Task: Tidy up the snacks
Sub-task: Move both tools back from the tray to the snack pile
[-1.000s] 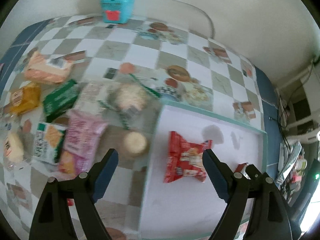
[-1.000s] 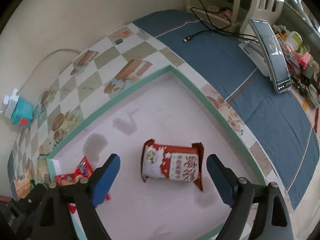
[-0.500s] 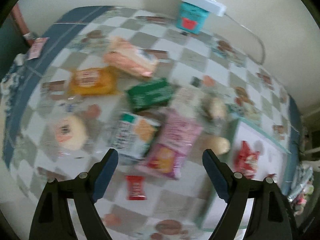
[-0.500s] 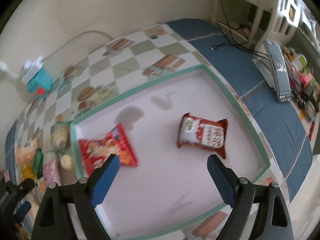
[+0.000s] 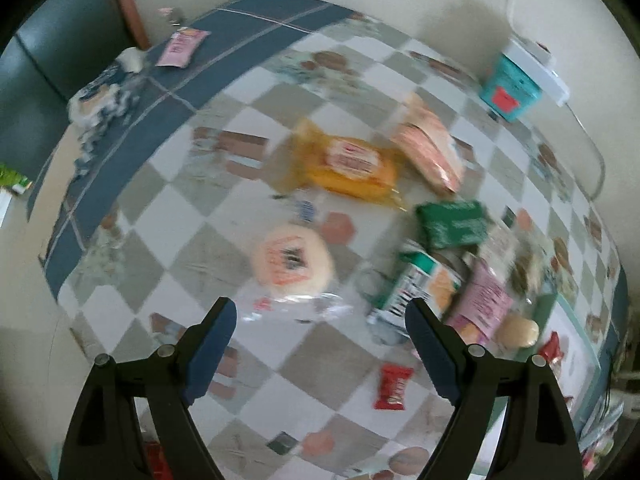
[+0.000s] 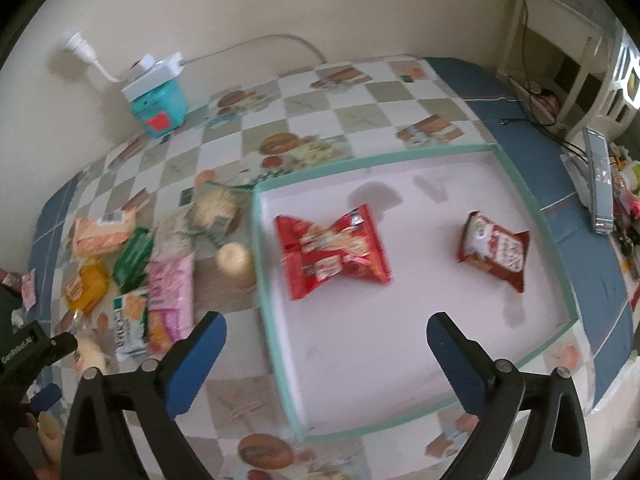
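Change: a second ago the left hand-held gripper (image 5: 320, 344) looked down on the tray edge; now it hangs over the loose pile, so EARLIER views and this one differ.
Left hand-held gripper: jaws apart, nothing between them; the round bun (image 5: 294, 260) lies just ahead.
Right hand-held gripper (image 6: 326, 344): jaws opening wide, empty, above the tray (image 6: 520, 184).
Tray: two packets inside, a big red bag (image 6: 334, 250) and a small red pouch (image 6: 494, 246), well apart.
Snacks left: orange cake (image 5: 352, 168), green packet (image 5: 454, 224), pink bag (image 6: 170, 294) (and others, blurred) on the desk (image 5: 192, 248) beside the tray.
Meaning: likely a fresh pick is next; most sorting remains.
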A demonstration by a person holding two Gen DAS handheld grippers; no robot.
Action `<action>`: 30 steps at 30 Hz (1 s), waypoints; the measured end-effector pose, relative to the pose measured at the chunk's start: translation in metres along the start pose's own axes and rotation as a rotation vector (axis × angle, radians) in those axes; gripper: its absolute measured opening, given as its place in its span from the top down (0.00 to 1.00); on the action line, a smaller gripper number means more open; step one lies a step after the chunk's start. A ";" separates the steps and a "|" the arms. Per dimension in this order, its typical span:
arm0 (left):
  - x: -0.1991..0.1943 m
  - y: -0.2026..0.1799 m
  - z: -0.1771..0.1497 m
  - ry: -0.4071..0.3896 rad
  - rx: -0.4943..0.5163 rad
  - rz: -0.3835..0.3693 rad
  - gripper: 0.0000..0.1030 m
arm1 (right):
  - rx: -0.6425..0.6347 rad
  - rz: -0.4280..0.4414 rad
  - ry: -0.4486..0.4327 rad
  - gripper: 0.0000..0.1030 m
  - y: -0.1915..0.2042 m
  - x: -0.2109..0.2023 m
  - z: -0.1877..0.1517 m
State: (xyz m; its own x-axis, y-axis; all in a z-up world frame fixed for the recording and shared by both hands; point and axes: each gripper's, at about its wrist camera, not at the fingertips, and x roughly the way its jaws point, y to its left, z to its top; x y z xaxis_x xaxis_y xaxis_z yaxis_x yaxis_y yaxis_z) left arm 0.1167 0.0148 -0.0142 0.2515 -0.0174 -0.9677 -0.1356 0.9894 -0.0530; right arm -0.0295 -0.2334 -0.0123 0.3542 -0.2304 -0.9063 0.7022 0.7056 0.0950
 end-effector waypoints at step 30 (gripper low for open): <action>0.019 0.076 0.025 0.006 -0.064 0.121 0.15 | -0.103 0.094 0.135 0.00 0.087 0.028 -0.042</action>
State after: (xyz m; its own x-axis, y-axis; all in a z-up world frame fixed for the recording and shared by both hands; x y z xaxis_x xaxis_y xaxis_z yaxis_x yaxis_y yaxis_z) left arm 0.1355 0.0933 -0.0304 0.2239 0.1008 -0.9694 -0.2253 0.9731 0.0491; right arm 0.0150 -0.1504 -0.0465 0.3244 -0.0734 -0.9431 0.6005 0.7863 0.1454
